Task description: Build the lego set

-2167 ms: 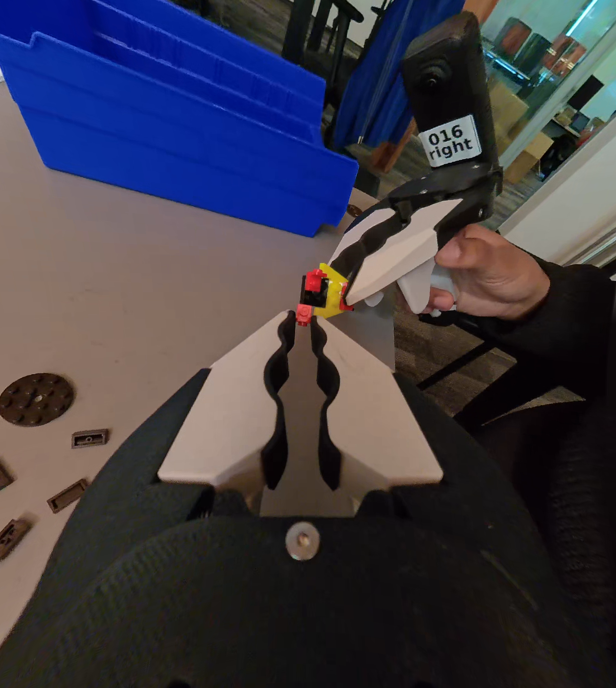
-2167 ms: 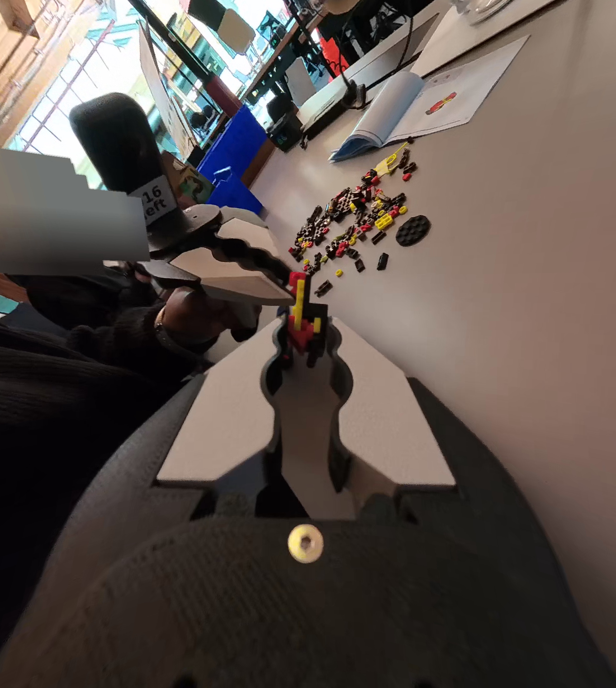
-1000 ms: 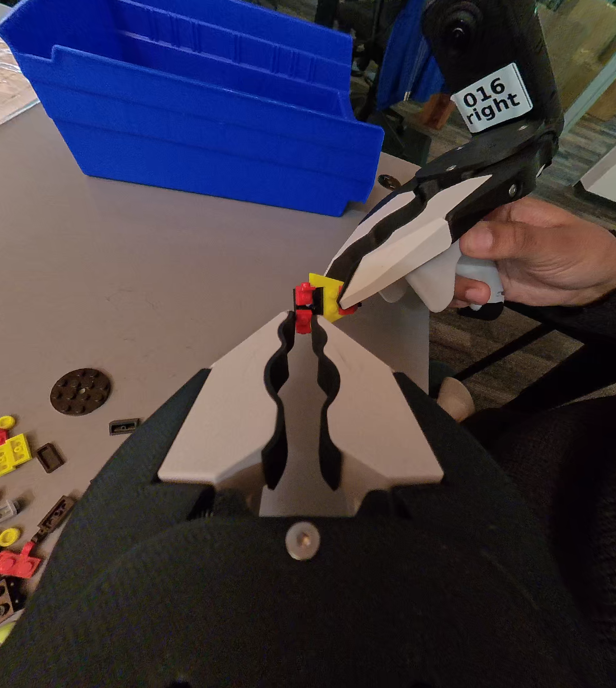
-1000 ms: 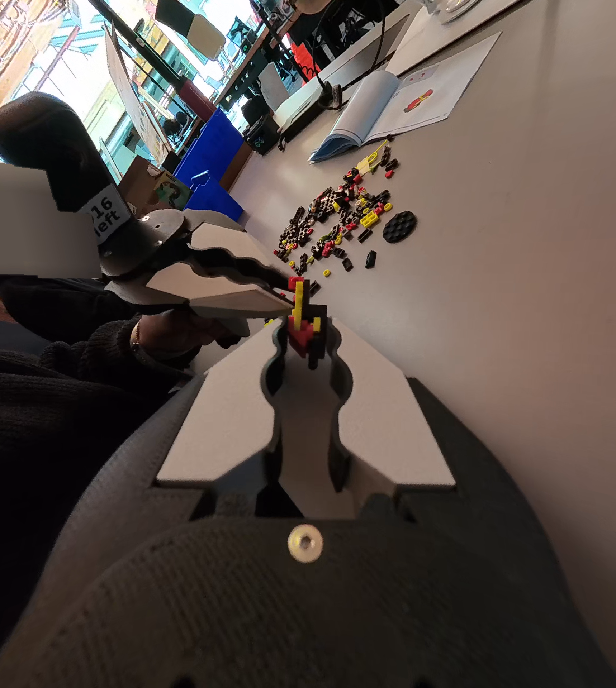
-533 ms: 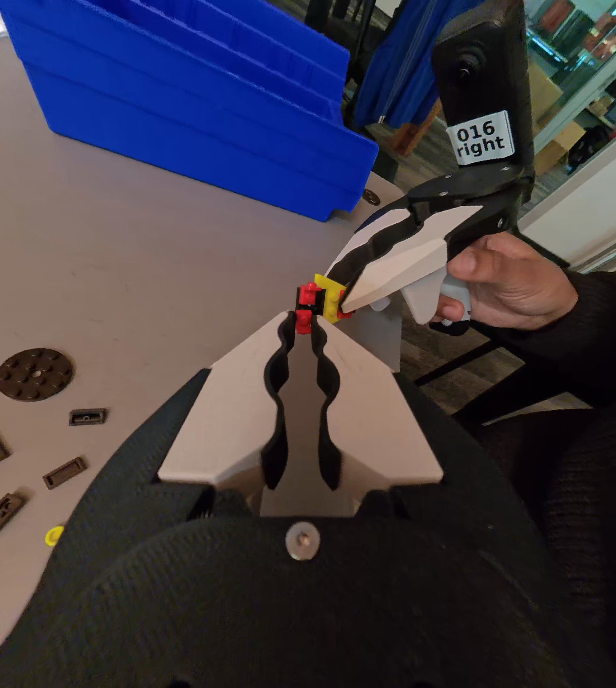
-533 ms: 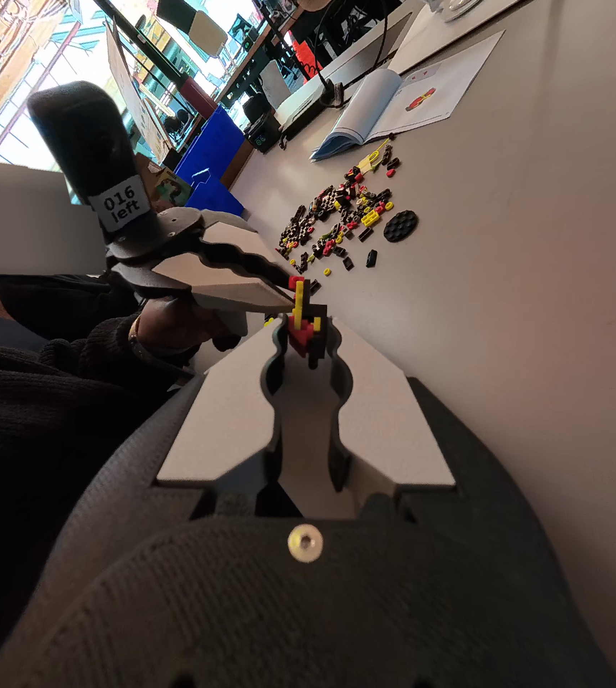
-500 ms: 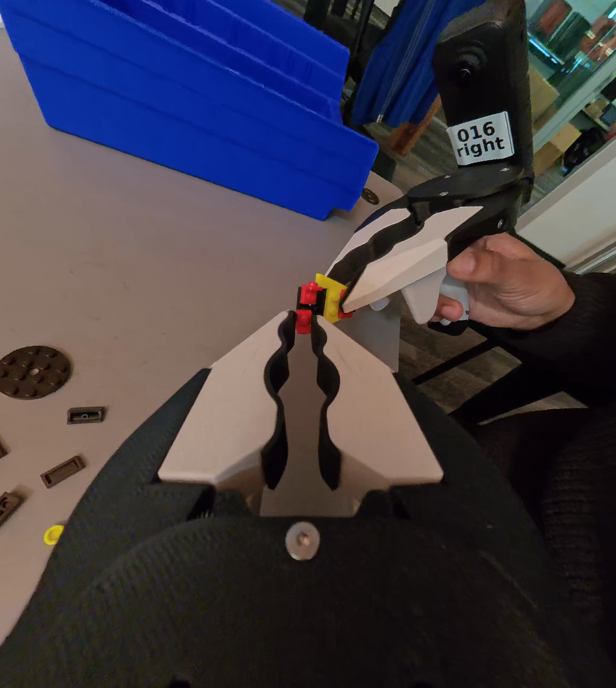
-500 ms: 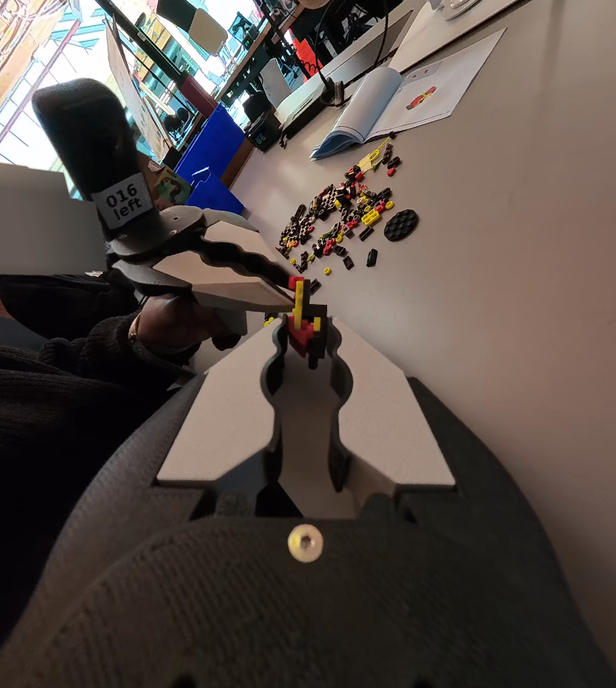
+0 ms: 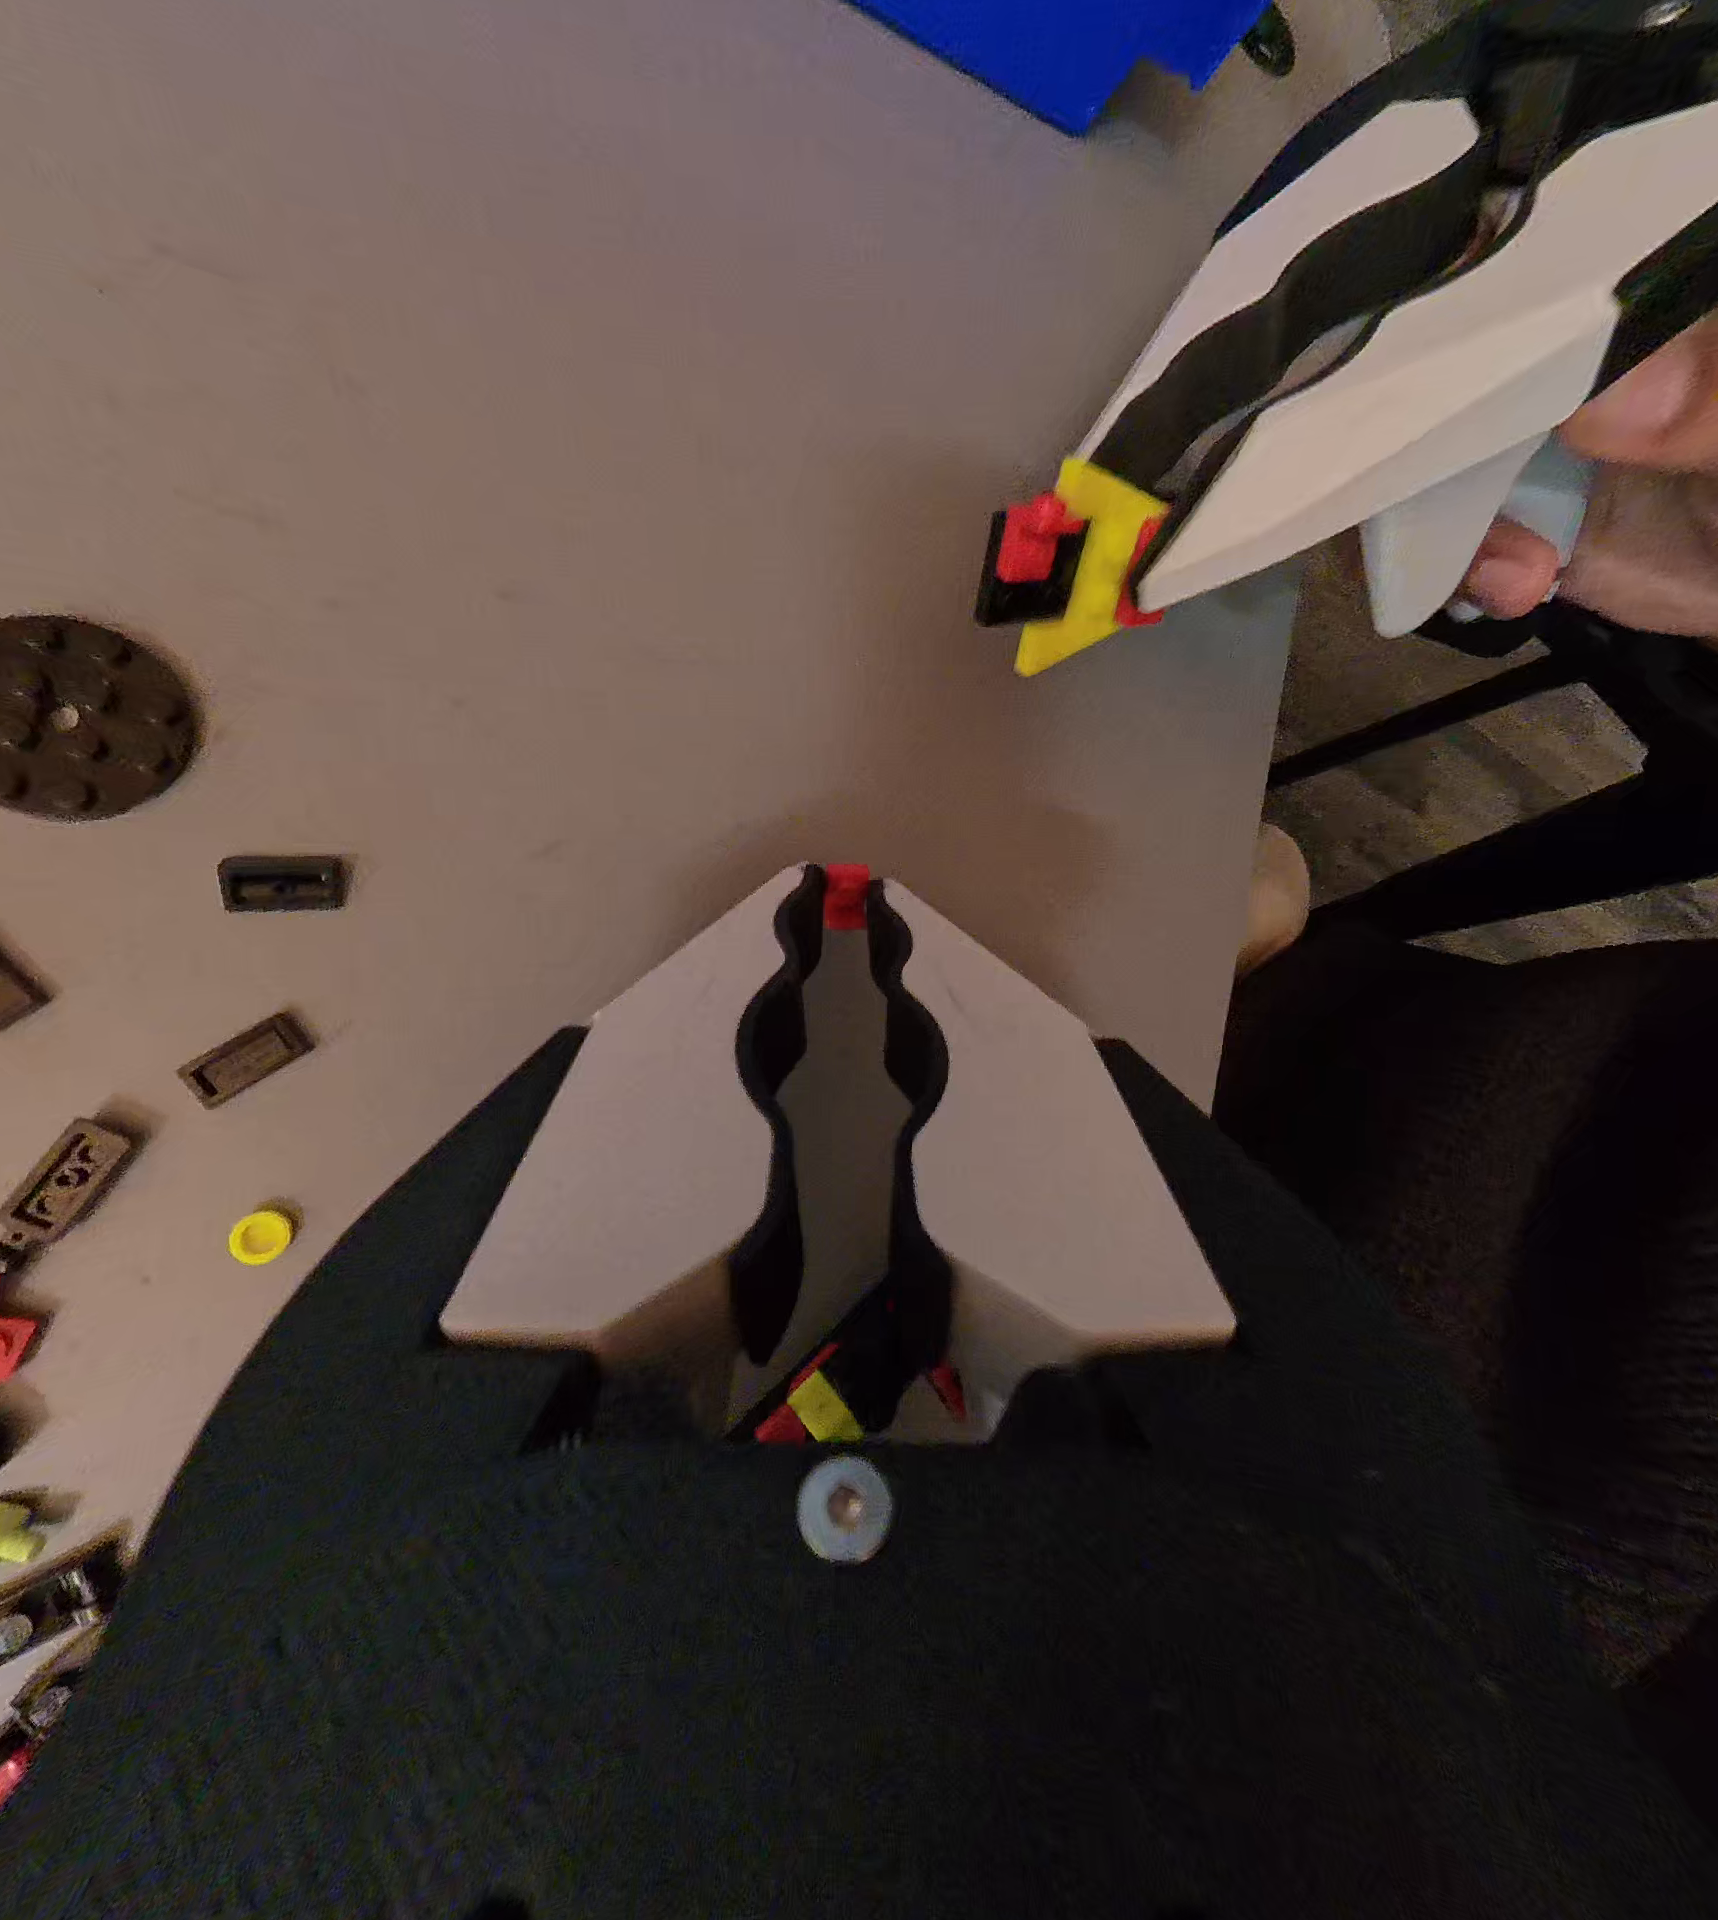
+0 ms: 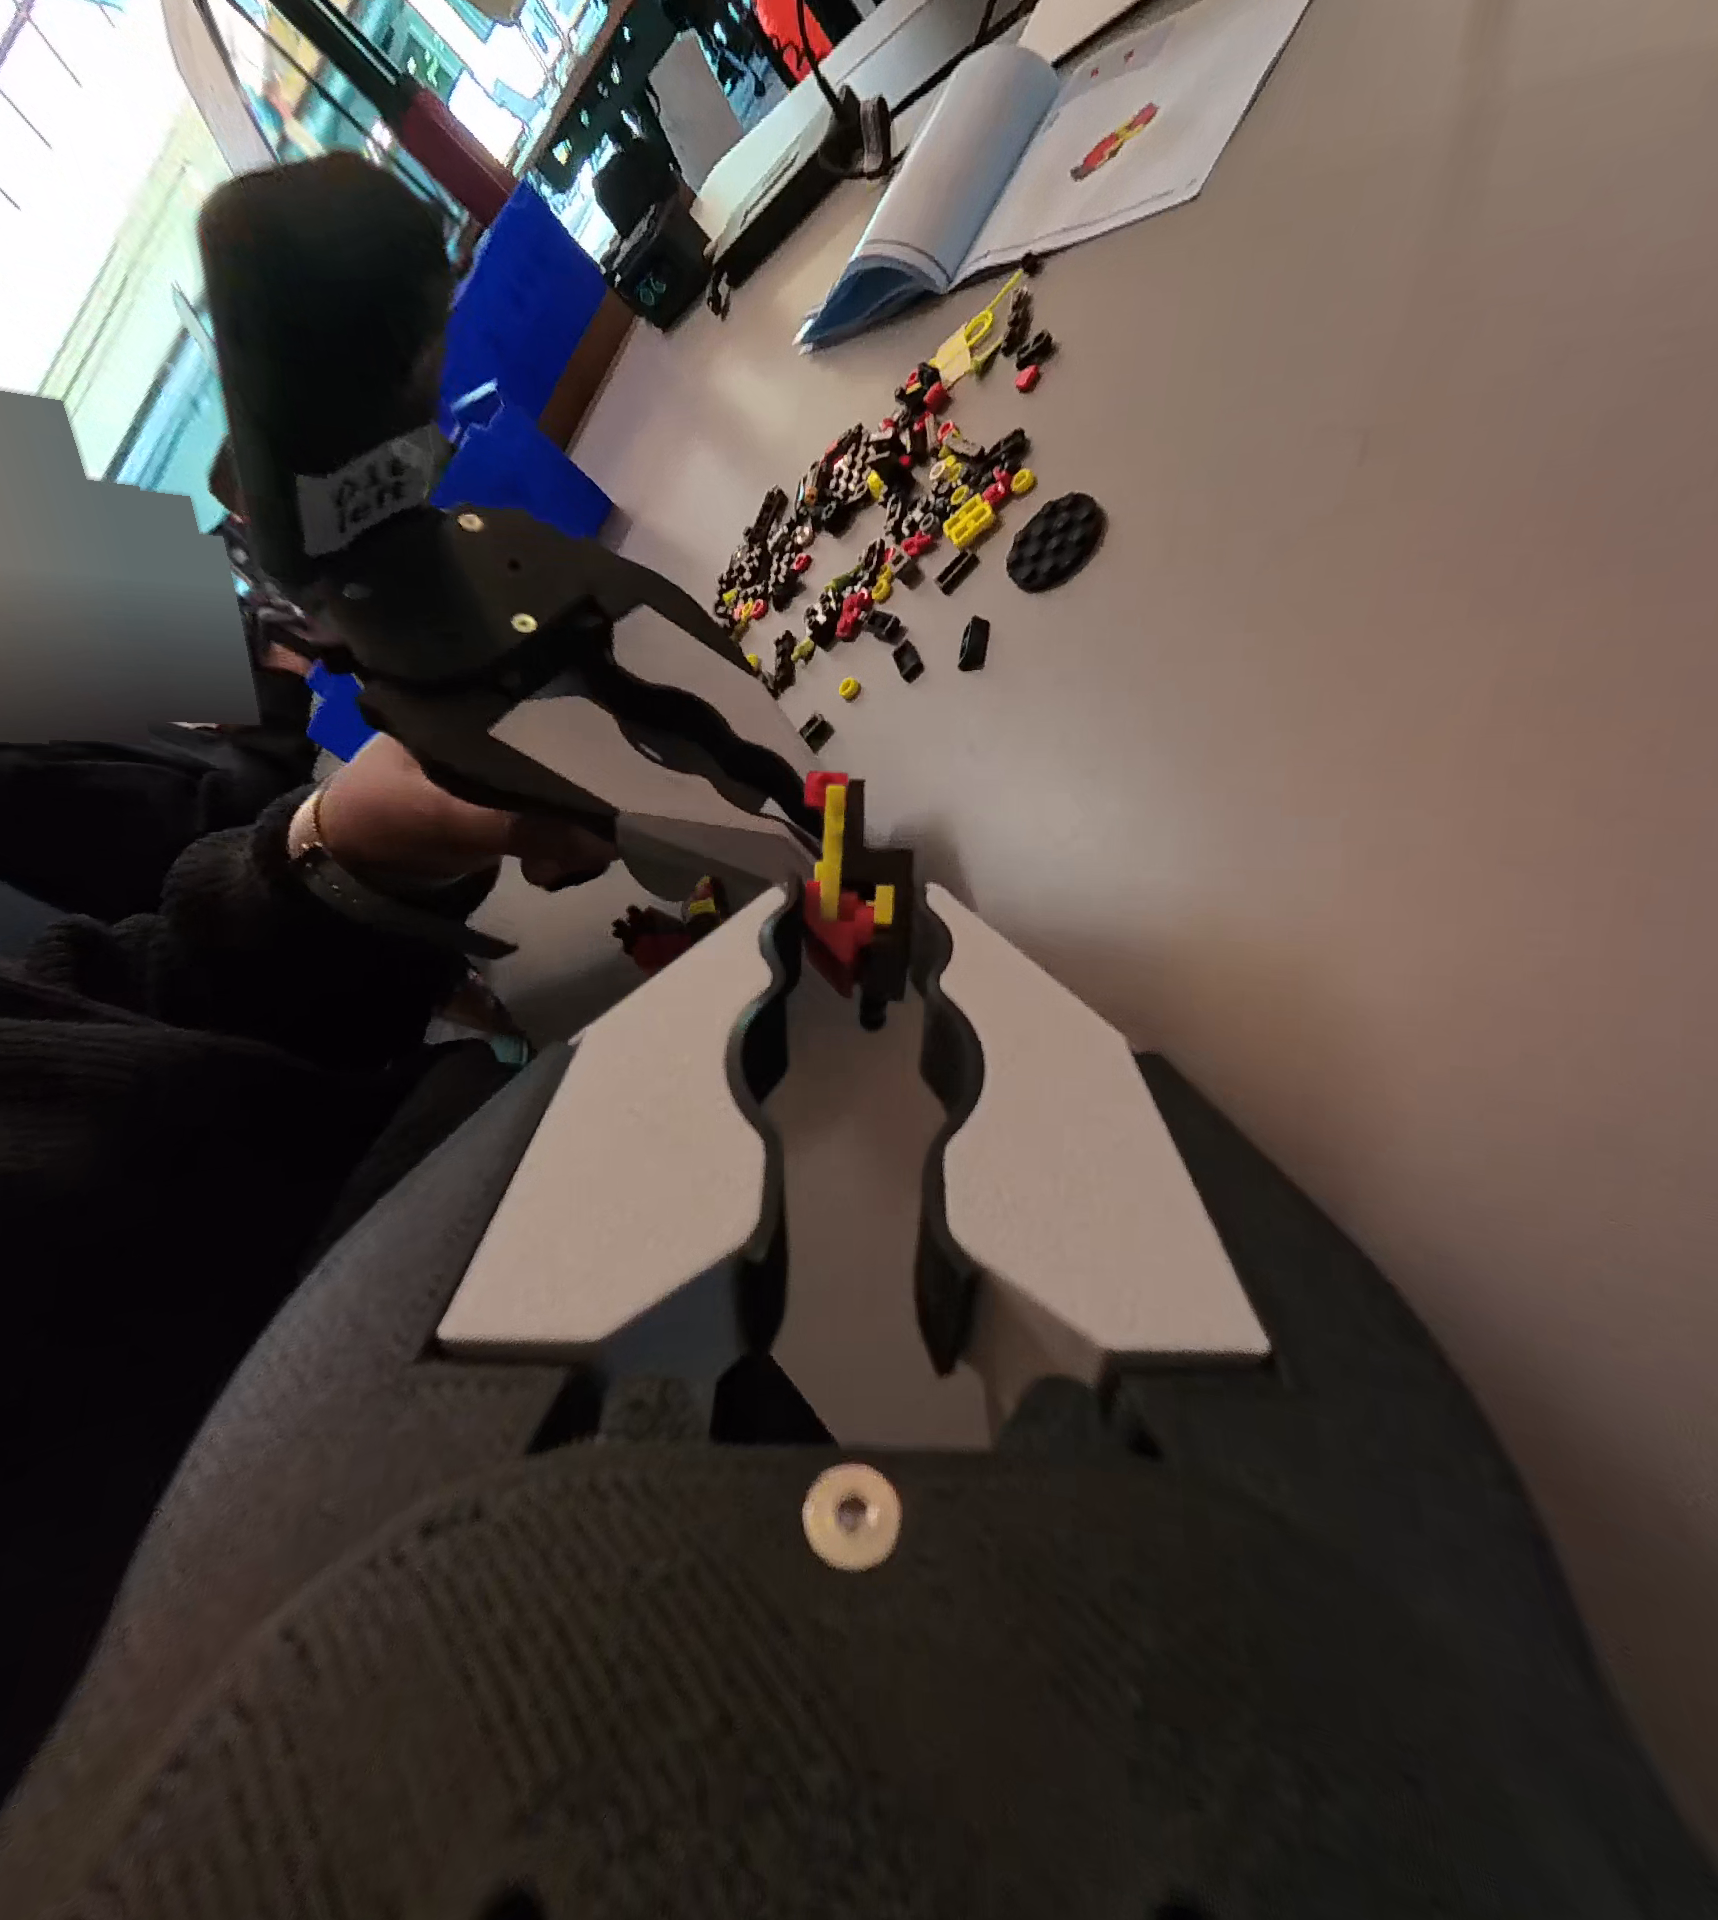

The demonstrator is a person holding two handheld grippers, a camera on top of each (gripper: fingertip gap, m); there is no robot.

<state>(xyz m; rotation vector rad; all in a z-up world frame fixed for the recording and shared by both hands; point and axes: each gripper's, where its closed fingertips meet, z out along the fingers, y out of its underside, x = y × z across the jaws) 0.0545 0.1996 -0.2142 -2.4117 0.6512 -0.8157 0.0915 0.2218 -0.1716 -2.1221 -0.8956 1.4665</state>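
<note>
My left gripper (image 9: 844,883) is shut on a small red piece (image 9: 844,900) at its fingertips, low over the grey table (image 9: 522,416). My right gripper (image 10: 850,904) is shut on a small yellow, red and black lego assembly (image 10: 850,914). In the left wrist view the right gripper (image 9: 1141,540) holds that assembly (image 9: 1073,571) up and to the right, apart from the red piece. In the right wrist view the left gripper (image 10: 799,816) comes in from the left, its tip close beside the top of the assembly.
Loose pieces (image 9: 252,1060) and a black round plate (image 9: 55,717) lie left of my left gripper. A pile of pieces (image 10: 896,520) and an open booklet (image 10: 1042,156) lie farther off. A blue bin (image 9: 1042,31) stands at the back. Another small assembly (image 10: 668,925) lies below the left gripper. There is about 7 centimeters between the tips of the two grippers.
The left gripper, still holding the red piece, has come away from the assembly and tilted down toward the table. The right gripper keeps its hold on the assembly.
</note>
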